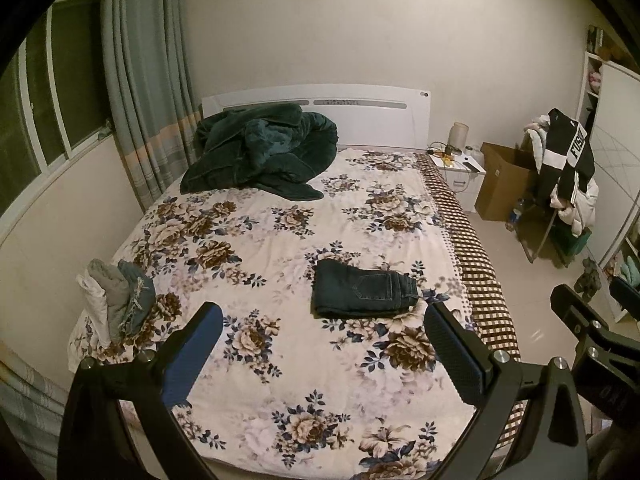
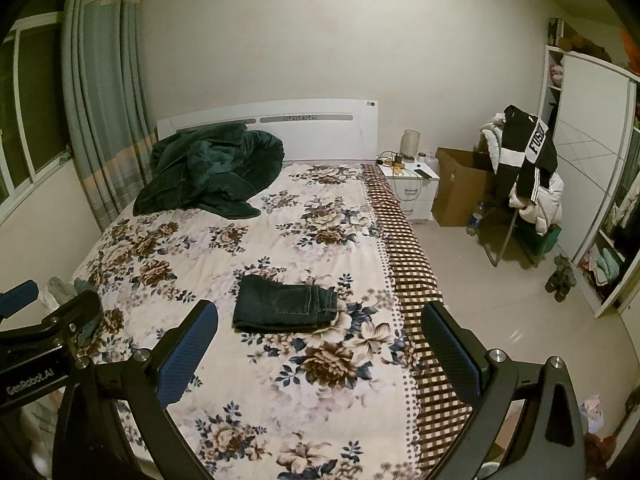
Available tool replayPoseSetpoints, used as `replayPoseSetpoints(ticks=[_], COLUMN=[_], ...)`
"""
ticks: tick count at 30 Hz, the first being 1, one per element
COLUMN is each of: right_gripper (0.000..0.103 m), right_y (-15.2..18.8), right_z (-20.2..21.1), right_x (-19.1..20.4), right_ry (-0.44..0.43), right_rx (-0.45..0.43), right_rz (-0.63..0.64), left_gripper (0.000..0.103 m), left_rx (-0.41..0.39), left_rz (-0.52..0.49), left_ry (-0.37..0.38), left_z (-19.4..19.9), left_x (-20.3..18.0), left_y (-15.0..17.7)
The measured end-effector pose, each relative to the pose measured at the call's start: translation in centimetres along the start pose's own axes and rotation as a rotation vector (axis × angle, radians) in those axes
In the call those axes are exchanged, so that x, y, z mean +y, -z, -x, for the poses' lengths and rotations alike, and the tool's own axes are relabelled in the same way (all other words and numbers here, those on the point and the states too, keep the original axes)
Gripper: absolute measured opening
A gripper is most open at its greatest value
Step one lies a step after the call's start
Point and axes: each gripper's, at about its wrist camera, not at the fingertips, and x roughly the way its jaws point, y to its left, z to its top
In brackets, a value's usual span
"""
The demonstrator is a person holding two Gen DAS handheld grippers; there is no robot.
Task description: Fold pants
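Pants (image 1: 362, 289) lie folded in a compact dark stack on the floral bedspread (image 1: 280, 380); left gripper (image 1: 320, 354) and right gripper (image 2: 318, 352) hover spread wide, gripping nothing

Pants (image 1: 364, 289) lie folded on the bed (image 1: 280, 360), right of centre frame, well apart from all else. Heap of blanket (image 1: 260, 152) at the bed's far end, against the headboard (image 1: 360, 104). Pile of clothes (image 1: 116, 300) at the bed's left edge. Nightstand (image 1: 460, 172) right of the headboard; box (image 1: 504, 180) beyond it; chair (image 1: 560, 184) further right, clothes draped on it. Curtain (image 1: 136, 80) upper left
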Motion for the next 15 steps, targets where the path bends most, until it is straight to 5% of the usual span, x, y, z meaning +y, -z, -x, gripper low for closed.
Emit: replayPoseSetpoints(ticks=[15], right_gripper=[0.103], right_y=[0.79], right_z=[0.20], right_x=[-0.08], right_ry=[-0.007], right_rx=[0.008], right_rz=[-0.007], left_gripper=[0.103], left_rx=[0.002], left_rz=[0.006], left_ry=[-0.015], left_z=[0.81], left_x=[-0.04], left_y=[0.68])
